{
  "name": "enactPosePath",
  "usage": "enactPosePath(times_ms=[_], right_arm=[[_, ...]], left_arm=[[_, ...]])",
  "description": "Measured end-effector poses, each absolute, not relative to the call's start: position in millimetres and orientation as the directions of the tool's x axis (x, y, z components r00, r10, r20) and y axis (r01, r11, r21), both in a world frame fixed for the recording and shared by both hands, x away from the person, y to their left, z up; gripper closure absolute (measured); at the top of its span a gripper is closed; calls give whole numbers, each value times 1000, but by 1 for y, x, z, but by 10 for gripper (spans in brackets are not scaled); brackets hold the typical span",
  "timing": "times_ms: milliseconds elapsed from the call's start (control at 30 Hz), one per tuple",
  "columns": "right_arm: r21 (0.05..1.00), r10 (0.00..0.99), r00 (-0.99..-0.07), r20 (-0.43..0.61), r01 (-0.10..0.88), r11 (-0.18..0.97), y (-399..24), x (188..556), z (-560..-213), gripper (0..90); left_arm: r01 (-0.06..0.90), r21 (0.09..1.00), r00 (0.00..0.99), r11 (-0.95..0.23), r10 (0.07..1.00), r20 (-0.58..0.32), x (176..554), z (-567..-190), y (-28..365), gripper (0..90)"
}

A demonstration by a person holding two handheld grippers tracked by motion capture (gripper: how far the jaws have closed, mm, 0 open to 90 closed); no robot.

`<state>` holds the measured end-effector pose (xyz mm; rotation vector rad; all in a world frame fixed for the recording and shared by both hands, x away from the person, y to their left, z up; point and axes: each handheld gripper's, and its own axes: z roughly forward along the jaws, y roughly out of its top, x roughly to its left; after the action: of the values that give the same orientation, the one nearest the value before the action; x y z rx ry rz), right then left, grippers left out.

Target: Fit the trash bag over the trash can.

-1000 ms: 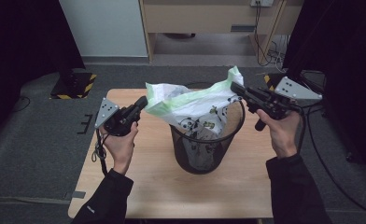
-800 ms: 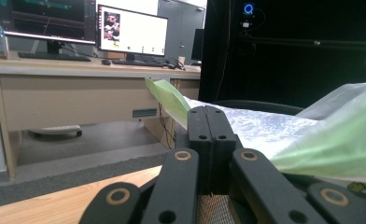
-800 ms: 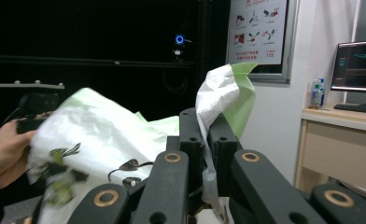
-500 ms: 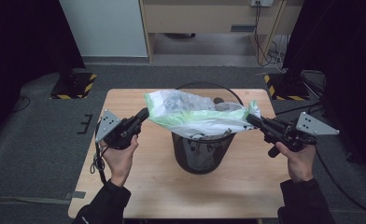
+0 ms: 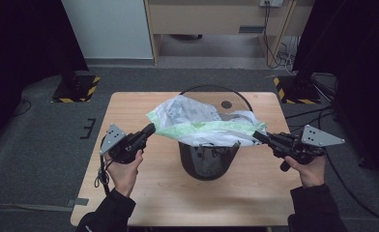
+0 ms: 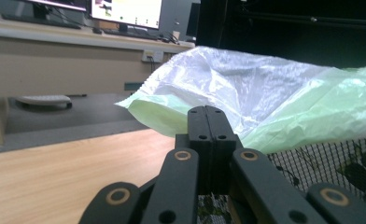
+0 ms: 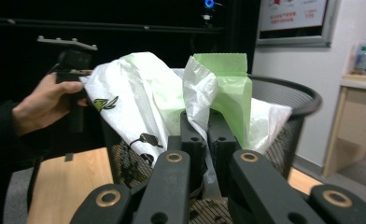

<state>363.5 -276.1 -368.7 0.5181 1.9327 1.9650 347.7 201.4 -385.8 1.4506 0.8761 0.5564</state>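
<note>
Mesh wastebasket [image 5: 208,162], black wire, stands upright near the middle of the wooden table [image 5: 129,198], and a white-and-green plastic bag liner [image 5: 202,126] is stretched flat across its mouth between your two grippers. Your left gripper [image 5: 151,129] sits at the bag's left edge; in the left gripper view its jaws are pressed together with the pale green hem of the liner [image 6: 284,107] rising right behind their tips, so they look clamped on that edge. Your right gripper [image 5: 256,136] holds the opposite side, beside the basket's right rim; in the right gripper view its jaws are closed on a folded strip of green and white film [image 7: 218,93], with the basket's dark rim [image 7: 288,91] just behind. That view also shows your left hand [image 7: 45,102] at the far edge of the bag.
</note>
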Motion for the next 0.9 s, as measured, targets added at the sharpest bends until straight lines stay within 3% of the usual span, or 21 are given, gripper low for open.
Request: enactPosePath(times_ms=[333, 500, 633, 900], right_arm=[[999, 651, -757, 49, 53, -14, -271, 372, -379, 874], [999, 679, -734, 30, 29, -14, -272, 372, -375, 876], [999, 690, -723, 32, 29, -17, -274, 374, -374, 855], [999, 706, -706, 49, 21, -48, -273, 375, -370, 746]], left_arm=[[226, 972, 658, 61, 727, -199, 339, -405, 174, 899], [118, 985, 598, 122, 784, -169, 336, -384, 193, 714], [61, 981, 616, 184, 767, -182, 334, -360, 199, 597], [85, 988, 748, 125, 647, -146, 335, -350, 146, 480]])
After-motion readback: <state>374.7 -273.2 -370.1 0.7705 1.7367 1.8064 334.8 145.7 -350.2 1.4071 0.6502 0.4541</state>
